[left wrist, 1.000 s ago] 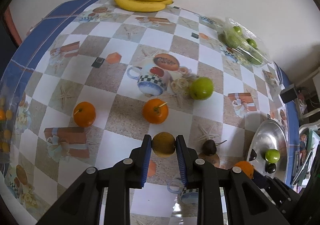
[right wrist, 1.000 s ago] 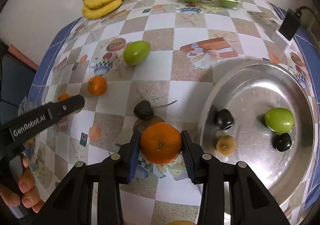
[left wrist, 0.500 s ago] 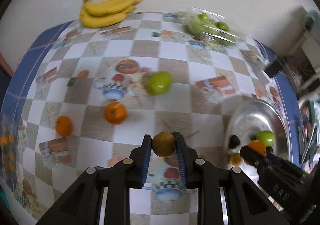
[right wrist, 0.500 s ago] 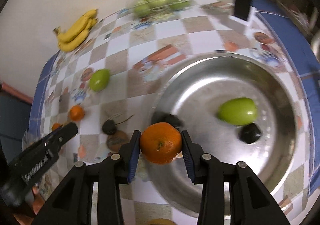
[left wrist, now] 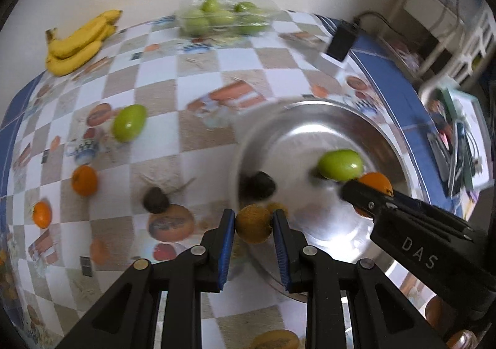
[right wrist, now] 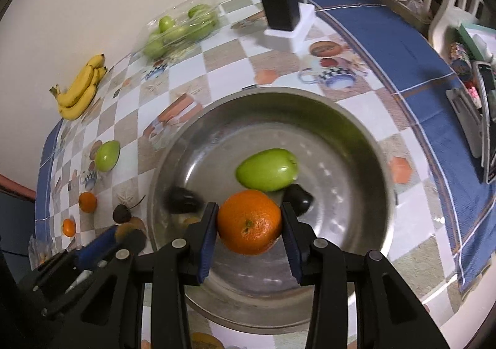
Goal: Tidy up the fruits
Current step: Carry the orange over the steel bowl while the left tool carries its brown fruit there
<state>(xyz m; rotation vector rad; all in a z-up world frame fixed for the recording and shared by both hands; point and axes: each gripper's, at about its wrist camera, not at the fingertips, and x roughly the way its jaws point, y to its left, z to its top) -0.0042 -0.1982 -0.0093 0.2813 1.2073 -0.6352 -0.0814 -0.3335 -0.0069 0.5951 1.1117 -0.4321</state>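
Observation:
My left gripper point(left wrist: 252, 225) is shut on a small brown round fruit point(left wrist: 253, 224), held above the near left rim of the steel bowl point(left wrist: 365, 128). My right gripper point(right wrist: 249, 223) is shut on an orange point(right wrist: 249, 222) over the bowl's point(right wrist: 356, 225) inside. In the bowl lie a green fruit point(right wrist: 267, 169), two dark fruits point(right wrist: 183, 200) point(right wrist: 299, 198) and a small brown one, mostly hidden. On the table remain a green fruit point(left wrist: 128, 122), two oranges point(left wrist: 84, 180) point(left wrist: 42, 214) and a dark fruit with a stem point(left wrist: 155, 200).
Bananas point(left wrist: 79, 42) lie at the table's far left by the wall. A clear pack of green fruits point(left wrist: 223, 18) sits at the back. A black adapter on a white block point(right wrist: 283, 12) stands behind the bowl. Clutter lies off the table's right edge.
Both grippers have swung right with their fruits, from over the checked cloth to the bowl. The orange now hangs over the bowl's inside, the brown fruit at its rim.

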